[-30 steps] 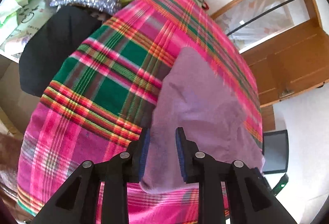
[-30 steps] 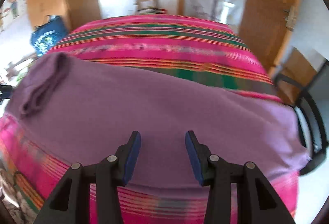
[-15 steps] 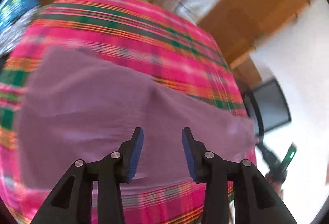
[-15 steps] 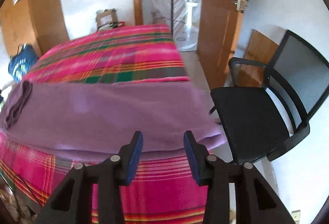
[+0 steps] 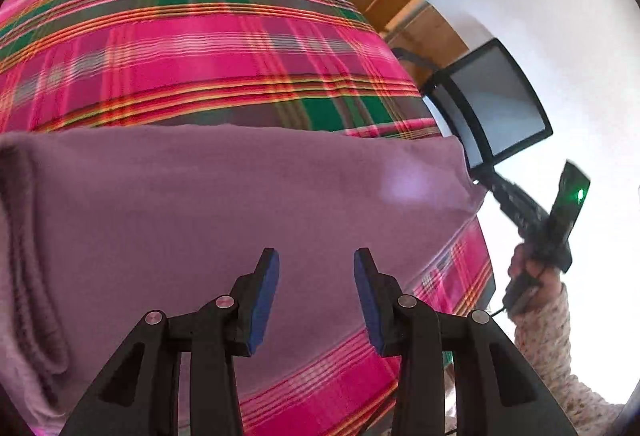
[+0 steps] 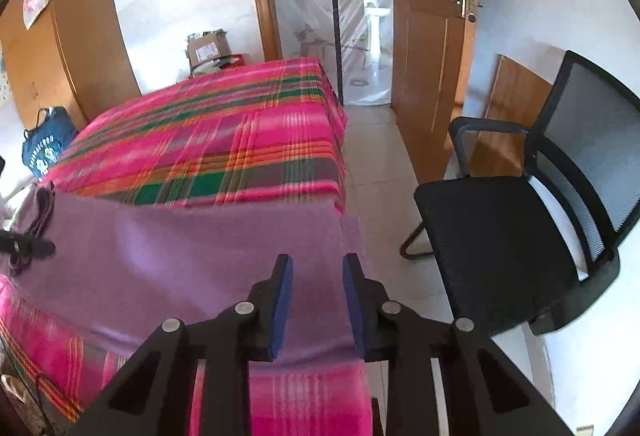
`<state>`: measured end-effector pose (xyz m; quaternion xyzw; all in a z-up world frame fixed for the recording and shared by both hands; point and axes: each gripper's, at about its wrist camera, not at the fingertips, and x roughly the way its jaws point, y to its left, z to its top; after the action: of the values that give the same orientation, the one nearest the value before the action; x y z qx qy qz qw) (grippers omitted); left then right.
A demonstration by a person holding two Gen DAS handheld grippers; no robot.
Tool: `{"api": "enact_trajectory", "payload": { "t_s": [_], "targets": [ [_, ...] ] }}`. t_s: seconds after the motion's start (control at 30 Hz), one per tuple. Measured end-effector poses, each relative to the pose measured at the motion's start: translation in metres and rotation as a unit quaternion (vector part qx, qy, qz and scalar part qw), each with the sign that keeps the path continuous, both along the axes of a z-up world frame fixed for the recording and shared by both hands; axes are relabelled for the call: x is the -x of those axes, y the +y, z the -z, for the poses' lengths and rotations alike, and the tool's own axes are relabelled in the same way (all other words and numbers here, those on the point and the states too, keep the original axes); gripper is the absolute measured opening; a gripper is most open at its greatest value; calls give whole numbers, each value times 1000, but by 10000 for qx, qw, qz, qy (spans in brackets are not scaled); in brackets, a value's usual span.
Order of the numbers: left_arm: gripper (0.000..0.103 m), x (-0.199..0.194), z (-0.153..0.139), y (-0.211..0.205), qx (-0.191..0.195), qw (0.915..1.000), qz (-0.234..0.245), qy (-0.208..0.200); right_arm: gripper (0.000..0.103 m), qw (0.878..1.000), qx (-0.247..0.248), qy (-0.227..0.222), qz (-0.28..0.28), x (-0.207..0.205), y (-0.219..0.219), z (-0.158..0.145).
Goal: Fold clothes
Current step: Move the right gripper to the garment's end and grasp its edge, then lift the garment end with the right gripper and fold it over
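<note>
A purple garment (image 5: pixel 224 203) lies spread flat across the near part of a table under a pink plaid cloth (image 5: pixel 200 35). A thick ribbed fold (image 5: pixel 28 268) bunches at its left end. My left gripper (image 5: pixel 315 272) hovers open over the garment's middle, with nothing between its blue pads. My right gripper (image 6: pixel 317 270) hangs over the garment's right end (image 6: pixel 328 236), by the table's right edge. Its jaws are closing, with fabric beneath them but none pinched. In the left wrist view a hand in a flowered sleeve (image 5: pixel 540 296) holds that gripper beyond the garment's right corner.
A black mesh office chair (image 6: pixel 520 236) stands close to the table's right side on a tiled floor. Behind it is an open wooden door (image 6: pixel 432 35). A cardboard box (image 6: pixel 208 49) sits past the table's far end, and a blue bag (image 6: pixel 44 151) hangs at the left.
The left wrist view has swung from the garment's left end to its middle, and the left jaws stand wider. The right gripper has moved right to the garment's right end, its jaws narrower.
</note>
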<state>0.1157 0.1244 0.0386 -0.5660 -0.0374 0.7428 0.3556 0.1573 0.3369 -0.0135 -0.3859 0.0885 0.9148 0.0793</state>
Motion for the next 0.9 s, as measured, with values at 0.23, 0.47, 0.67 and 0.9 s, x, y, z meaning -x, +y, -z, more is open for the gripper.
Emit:
{"api": "enact_trajectory", "payload": {
  "t_s": [0.23, 0.47, 0.67, 0.9],
  "targets": [
    [40, 3, 7, 18, 81, 9998, 207, -16, 27, 9996, 40, -176, -233, 33, 12, 7],
    [40, 9, 14, 23, 120, 9997, 172, -101, 27, 9988, -13, -323, -364, 50, 9, 13],
    [41, 10, 18, 26, 151, 9996, 169, -159, 22, 9983, -64, -409, -412, 51, 9, 14],
    [41, 10, 17, 26, 165, 9995, 188, -166, 5, 9996, -184, -133, -158, 35, 9, 1]
  ]
}}
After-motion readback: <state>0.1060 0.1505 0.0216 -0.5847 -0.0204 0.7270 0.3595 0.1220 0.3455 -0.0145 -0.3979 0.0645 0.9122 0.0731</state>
